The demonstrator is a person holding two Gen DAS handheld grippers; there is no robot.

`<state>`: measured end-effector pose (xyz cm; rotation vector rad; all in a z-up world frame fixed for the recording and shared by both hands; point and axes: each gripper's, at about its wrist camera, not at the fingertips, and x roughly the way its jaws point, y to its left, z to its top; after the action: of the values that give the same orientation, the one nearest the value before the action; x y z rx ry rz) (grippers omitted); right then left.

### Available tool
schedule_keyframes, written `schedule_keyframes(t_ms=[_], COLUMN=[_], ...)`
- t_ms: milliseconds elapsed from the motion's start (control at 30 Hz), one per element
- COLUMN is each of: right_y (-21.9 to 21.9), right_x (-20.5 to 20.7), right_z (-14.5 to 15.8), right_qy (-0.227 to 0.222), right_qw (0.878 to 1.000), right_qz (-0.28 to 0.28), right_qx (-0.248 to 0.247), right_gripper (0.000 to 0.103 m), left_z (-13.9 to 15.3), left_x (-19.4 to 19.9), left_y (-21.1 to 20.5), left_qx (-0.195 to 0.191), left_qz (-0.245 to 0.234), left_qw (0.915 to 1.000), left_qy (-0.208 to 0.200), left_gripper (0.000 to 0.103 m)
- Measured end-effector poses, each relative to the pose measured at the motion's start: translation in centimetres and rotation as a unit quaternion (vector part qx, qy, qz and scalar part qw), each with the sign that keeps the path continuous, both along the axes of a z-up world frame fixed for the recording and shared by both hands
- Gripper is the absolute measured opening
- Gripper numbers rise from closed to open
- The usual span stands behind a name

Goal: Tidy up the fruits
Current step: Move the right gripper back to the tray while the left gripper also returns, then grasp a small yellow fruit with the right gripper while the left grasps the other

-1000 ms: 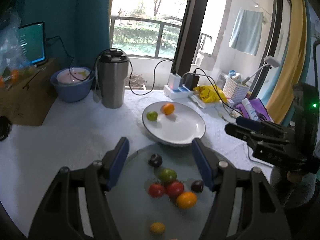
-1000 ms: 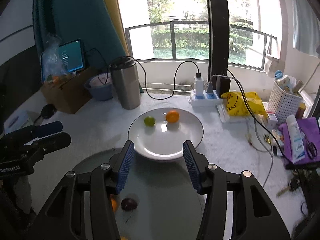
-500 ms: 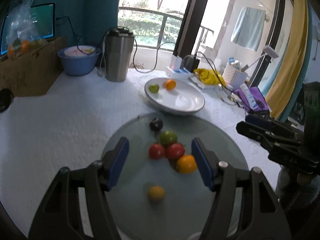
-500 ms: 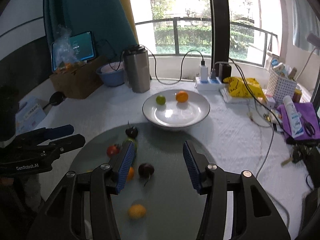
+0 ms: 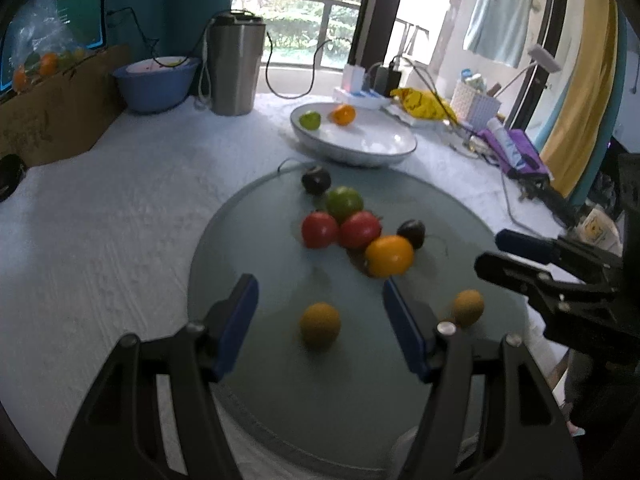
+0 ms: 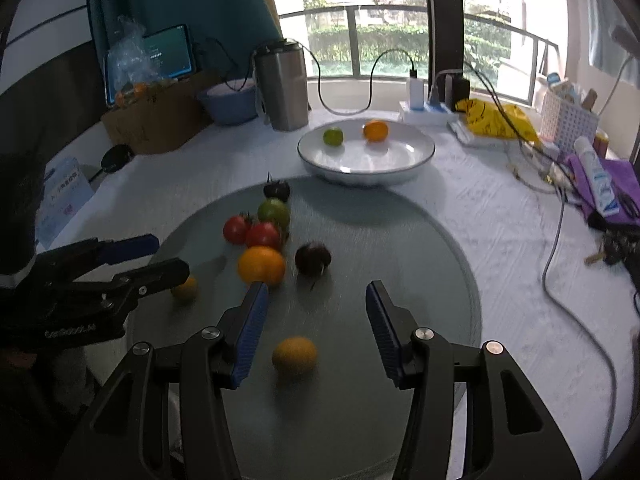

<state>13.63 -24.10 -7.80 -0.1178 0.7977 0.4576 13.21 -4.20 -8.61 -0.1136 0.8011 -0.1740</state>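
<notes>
Both grippers wide, holding nothing — left gripper (image 5: 318,324) over a near yellow fruit (image 5: 320,325); right gripper (image 6: 314,326) above another (image 6: 294,356). White plate (image 6: 416,160) far.

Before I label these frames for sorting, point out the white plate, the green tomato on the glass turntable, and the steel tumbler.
white plate (image 6: 424,158): right wrist view, bare front-right rim.
green tomato (image 6: 274,211): right wrist view, middle of its skin.
steel tumbler (image 5: 237,72): left wrist view, middle of its body.
</notes>
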Motion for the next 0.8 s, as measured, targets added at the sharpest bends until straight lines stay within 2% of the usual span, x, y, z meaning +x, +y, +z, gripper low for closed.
schedule_keyframes(t_ms=[267,433,500,600,667,800], right_y=[0.7,1.0,0.9,1.1,1.3,1.2], right_x=[-1.3,-1.5,-1.6,-1.7,-1.8,-1.8], right_z=[-1.8,-2.7,-2.9,-3.2,-3.4,-3.5], right_qy=[0.021,0.027,0.030,0.031,0.034,0.033], right_qw=[1.000,0.999,0.999,0.999,0.999,0.999], right_qz=[0.011,0.018,0.020,0.024,0.029,0.033], right_qx=[-0.007,-0.016,-0.018,-0.025,-0.028,-0.026], right_gripper=[0.054,0.053,0.051,0.041,0.030,0.030], left_z=[-1.7,-2.0,-2.1,-2.1,-2.1,-2.1], left_x=[0.4,0.5,0.6,0.6,0.7,0.7], left_y=[-0.1,-0.1,-0.1,-0.2,-0.2,-0.3], left_qx=[0.020,0.022,0.023,0.030,0.032,0.035], left_qz=[0.001,-0.001,-0.006,-0.009,-0.010,-0.017], left_qw=[0.9992,0.9990,0.9988,0.9987,0.9986,0.9984], left_qy=[0.035,0.040,0.042,0.042,0.041,0.042], left_gripper=[0.066,0.065,0.058,0.050,0.040,0.027])
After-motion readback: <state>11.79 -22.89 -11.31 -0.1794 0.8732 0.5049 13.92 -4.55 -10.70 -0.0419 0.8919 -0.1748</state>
